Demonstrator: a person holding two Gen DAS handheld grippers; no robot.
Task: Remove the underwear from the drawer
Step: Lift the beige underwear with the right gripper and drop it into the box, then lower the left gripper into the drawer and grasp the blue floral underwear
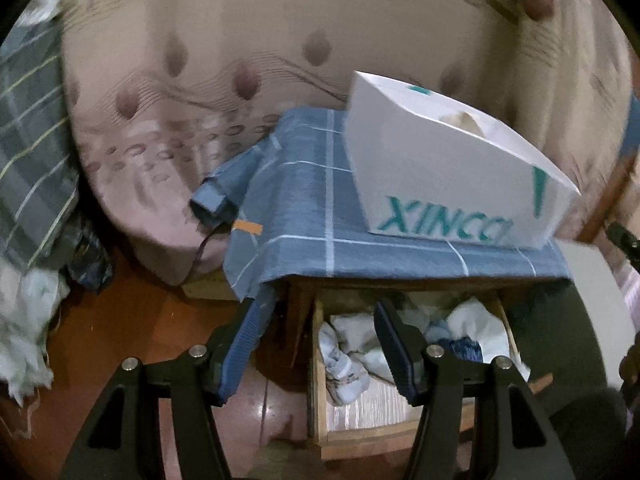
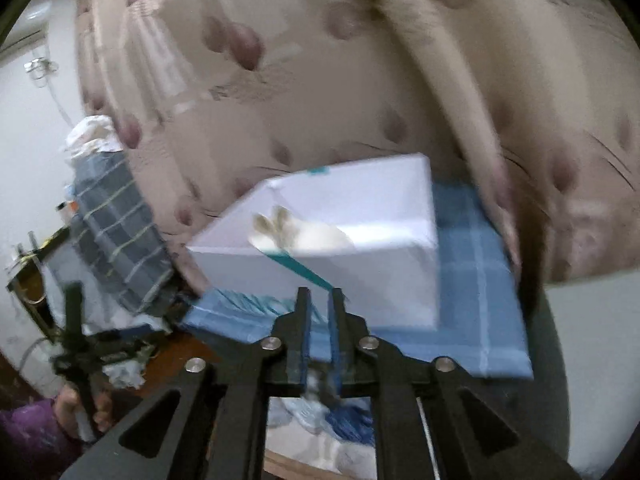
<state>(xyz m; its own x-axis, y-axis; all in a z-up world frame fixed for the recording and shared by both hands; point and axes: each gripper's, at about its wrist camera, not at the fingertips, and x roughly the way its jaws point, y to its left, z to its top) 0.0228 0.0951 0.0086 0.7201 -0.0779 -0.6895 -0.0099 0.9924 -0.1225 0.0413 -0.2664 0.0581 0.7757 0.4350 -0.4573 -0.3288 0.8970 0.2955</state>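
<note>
- Two grippers, neither holding anything. Left gripper [image 1: 316, 306] stands half spread with bare pads. Right gripper [image 2: 320, 294] is nearly closed, a thin slit between its pads and no cloth in it.
- Drawer [image 1: 318, 364] is pulled out at 6 o'clock in the left view, below the cloth [image 1: 304, 208] draped over the stand.
- Underwear [image 1: 348, 344] is still inside, a crumpled pale heap. A dark blue piece [image 1: 464, 350] lies at the 4 o'clock side of it. Which pieces are separate garments you cannot tell from here.
- Right view is blurred. The heap shows only at 6 o'clock, behind the finger bases, so the right tips look aimed over the stand rather than into the drawer.
- Step in hand, as I judge it: reaching in for the first grab.
- Spread the jaws wider before you descend. A slit that narrow will likely push fabric aside, not take it.
- Tip the nose down and enter from the open front at 6 o'clock, clear of the overhanging cloth.
- Pick a raised fold on top of the heap, bite deep, then close.
- Lift straight up and check that nothing trails along.
- Keep clear of the box [image 1: 420, 176] at 2 o'clock. It sits near the stand's front edge, and a snagged cloth could drag it off.
</note>
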